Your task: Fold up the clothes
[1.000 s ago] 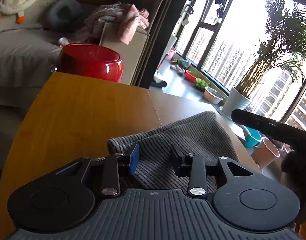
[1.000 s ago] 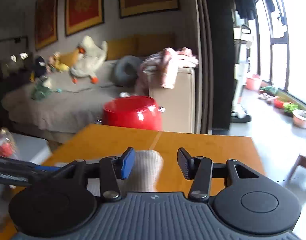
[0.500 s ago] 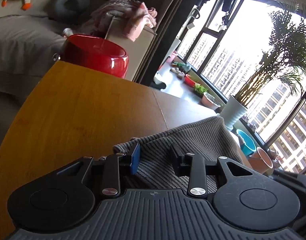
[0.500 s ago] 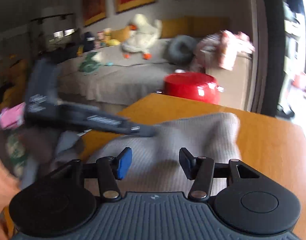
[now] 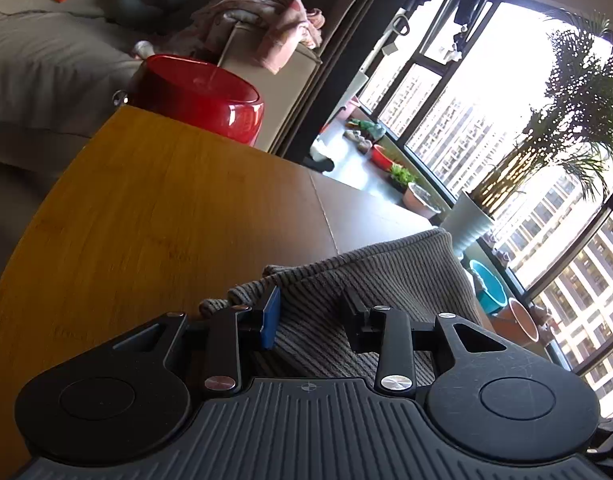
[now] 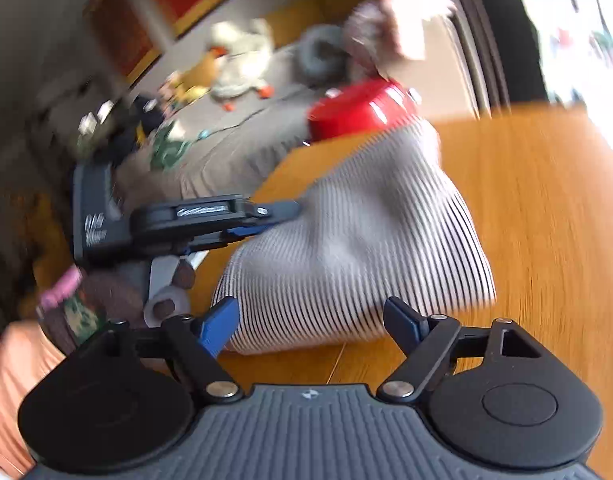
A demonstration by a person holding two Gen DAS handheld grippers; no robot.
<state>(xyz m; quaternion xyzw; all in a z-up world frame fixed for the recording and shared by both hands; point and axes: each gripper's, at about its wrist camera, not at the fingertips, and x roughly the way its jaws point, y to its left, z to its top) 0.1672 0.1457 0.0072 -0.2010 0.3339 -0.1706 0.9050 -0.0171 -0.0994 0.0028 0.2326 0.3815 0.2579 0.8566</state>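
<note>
Since a second ago the right gripper (image 6: 310, 320) has swung round to face the striped garment (image 6: 358, 240), jaws spread and empty

Garment lies on the table (image 5: 154, 216) toward its window-side edge, long axis running away from the right jaws; left gripper (image 5: 310, 312), jaws spread over the cloth, reaches in from the side, which only the blurred right view shows

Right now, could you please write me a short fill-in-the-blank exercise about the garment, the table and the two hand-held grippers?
1. The ribbed grey garment lies on a table made of ____.
2. The pads on the right hand-held gripper are coloured ____.
3. The jaws of the right hand-held gripper stand ____, gripping nothing.
4. Beyond the table's far edge stands a pot coloured ____.

Missing words: wood; blue; open; red
</note>
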